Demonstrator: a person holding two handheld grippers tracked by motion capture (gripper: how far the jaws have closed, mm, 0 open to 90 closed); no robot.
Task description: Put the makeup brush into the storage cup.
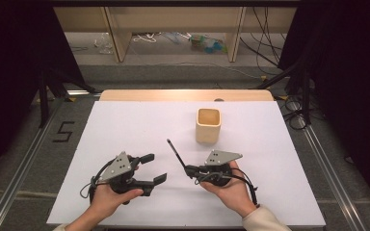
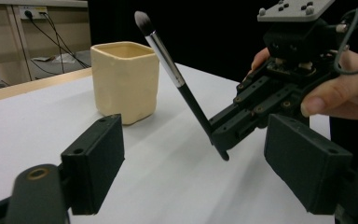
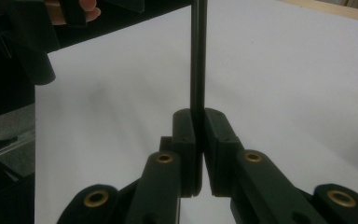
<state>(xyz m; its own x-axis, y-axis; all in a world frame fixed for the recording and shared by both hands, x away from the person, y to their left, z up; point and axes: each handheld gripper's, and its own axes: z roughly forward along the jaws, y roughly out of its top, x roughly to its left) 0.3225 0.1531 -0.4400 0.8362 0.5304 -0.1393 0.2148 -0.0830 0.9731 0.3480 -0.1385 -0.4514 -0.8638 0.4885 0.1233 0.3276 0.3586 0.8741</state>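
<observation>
1. The right gripper (image 1: 189, 171) is clamped on the lower handle of a makeup brush (image 1: 176, 153); in the right gripper view its two jaws press together on the thin black handle (image 3: 198, 60).
2. The brush slants up and away from that gripper, with its soft dark bristle tip (image 2: 143, 21) raised above the counter and its handle end poking out just below the jaws.
3. A cream square-sided cup (image 1: 207, 124) stands upright on the white counter (image 1: 125, 125), beyond the right gripper and apart from the brush.
4. In the left gripper view the bristle tip appears just beside the cup's rim (image 2: 126, 47); whether it is over the cup cannot be told from there.
5. The left gripper (image 1: 153, 167) is held low over the counter, its jaws standing well apart with nothing between them.
6. It points toward the right gripper (image 2: 233, 130), the two close but not touching.
7. Each gripper is held in a hand coming in from the near edge.
</observation>
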